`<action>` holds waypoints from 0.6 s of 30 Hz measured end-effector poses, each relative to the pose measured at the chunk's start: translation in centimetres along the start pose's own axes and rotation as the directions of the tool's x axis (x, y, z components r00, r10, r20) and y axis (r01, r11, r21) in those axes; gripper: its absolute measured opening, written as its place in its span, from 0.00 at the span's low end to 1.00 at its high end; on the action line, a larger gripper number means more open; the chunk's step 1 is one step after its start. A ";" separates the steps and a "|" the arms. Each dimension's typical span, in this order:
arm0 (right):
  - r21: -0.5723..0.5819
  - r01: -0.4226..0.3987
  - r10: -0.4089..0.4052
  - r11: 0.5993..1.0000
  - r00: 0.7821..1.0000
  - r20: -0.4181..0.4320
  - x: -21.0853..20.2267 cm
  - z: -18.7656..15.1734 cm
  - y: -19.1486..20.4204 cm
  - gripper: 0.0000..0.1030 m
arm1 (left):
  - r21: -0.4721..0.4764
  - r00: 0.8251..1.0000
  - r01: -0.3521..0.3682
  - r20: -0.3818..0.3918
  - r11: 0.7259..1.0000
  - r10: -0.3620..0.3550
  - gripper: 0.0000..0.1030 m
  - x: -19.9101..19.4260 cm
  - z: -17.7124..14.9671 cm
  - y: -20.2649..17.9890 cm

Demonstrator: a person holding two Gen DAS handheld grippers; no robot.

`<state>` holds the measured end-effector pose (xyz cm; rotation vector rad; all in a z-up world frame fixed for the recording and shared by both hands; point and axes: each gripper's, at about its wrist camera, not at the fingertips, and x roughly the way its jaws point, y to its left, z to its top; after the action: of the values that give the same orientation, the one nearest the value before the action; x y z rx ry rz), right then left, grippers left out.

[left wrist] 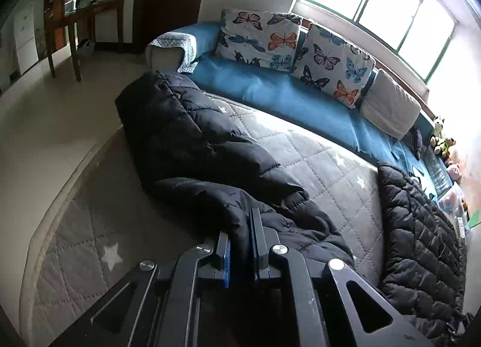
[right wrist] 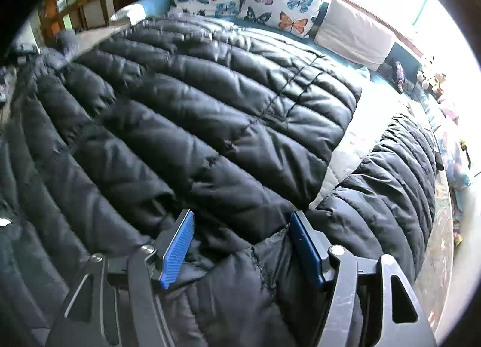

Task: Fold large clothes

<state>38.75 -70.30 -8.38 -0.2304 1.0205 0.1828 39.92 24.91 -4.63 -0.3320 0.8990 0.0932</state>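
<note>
On a grey quilted mat (left wrist: 315,151) before a blue sofa (left wrist: 270,91) lies the black puffer jacket (right wrist: 195,112). The left gripper (left wrist: 240,235) pinches its fabric; the right gripper (right wrist: 240,241) stands spread over a seam.

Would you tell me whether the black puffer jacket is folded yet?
Partly: the black puffer jacket lies spread across the quilted mat, one sleeve out sideways.

Harsh daylight from the blown-out window (left wrist: 375,7), fisheye bending and dark corners, slight blur on the right wrist view
</note>
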 end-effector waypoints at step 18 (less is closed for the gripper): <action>0.634 -0.006 -0.035 0.773 0.998 0.053 0.7 -5.4 -22.1 0.70 | 0.124 0.995 -0.001 0.102 0.992 -0.011 0.64 -14.1 -3.2 -4.4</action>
<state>40.33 -92.96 -9.37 0.3895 0.9643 -0.1780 29.67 20.51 5.61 -0.2115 0.7984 0.0487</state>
